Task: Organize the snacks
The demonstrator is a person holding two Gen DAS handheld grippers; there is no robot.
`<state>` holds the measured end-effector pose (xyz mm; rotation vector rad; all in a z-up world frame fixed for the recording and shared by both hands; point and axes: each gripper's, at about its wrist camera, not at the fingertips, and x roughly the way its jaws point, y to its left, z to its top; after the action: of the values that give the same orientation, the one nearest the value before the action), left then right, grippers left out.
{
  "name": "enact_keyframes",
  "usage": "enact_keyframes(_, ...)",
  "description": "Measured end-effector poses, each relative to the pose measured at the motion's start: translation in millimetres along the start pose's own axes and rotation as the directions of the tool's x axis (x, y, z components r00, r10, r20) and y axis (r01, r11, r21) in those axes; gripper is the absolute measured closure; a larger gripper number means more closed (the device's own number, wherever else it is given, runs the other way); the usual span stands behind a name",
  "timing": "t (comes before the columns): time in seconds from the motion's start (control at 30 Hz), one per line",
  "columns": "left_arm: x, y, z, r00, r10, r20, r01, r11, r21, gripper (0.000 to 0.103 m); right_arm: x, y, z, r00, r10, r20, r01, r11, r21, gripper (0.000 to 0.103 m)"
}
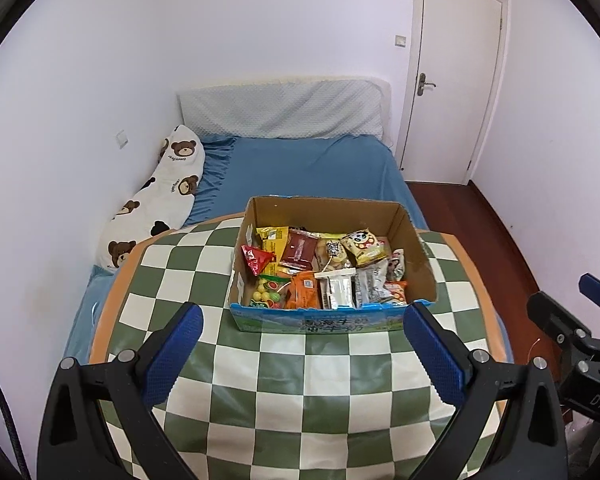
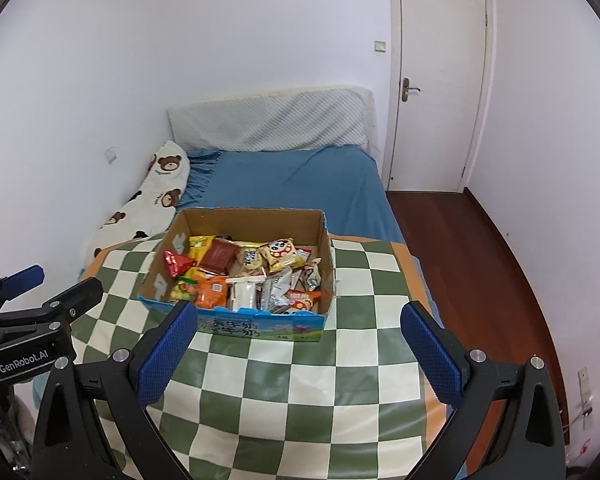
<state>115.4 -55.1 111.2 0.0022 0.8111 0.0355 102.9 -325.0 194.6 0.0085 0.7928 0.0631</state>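
Green-checked tablecloth (image 1: 284, 380) carries cardboard snack box (image 1: 416, 240) — left gripper (image 1: 302, 350) and right gripper (image 2: 300, 350) both spread wide, empty.

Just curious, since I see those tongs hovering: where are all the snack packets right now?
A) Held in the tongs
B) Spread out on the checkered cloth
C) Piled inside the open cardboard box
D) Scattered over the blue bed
C: the snack packets all lie heaped inside the cardboard box on the checkered cloth; both the left tongs and right tongs are open and empty.
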Motion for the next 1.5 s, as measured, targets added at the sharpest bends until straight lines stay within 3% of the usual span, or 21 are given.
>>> enact_keyframes(0.33,47,1,9,0.999,0.040,-0.028,-0.040,0.999,-0.005,0.000,47,-7,11,0.999,-0.054,0.003,0.054,0.998,0.019,0.000)
enact_keyframes(0.57,60,-2,15,0.998,0.052,-0.033,-0.052,0.999,0.002,0.000,64,-5,17,0.998,-0.061,-0.003,0.061,0.998,0.014,0.000)
enact_keyframes(1.5,54,-8,15,0.998,0.045,-0.033,-0.044,0.998,0.036,0.000,71,-4,12,0.998,-0.048,-0.029,0.049,0.999,0.022,0.000)
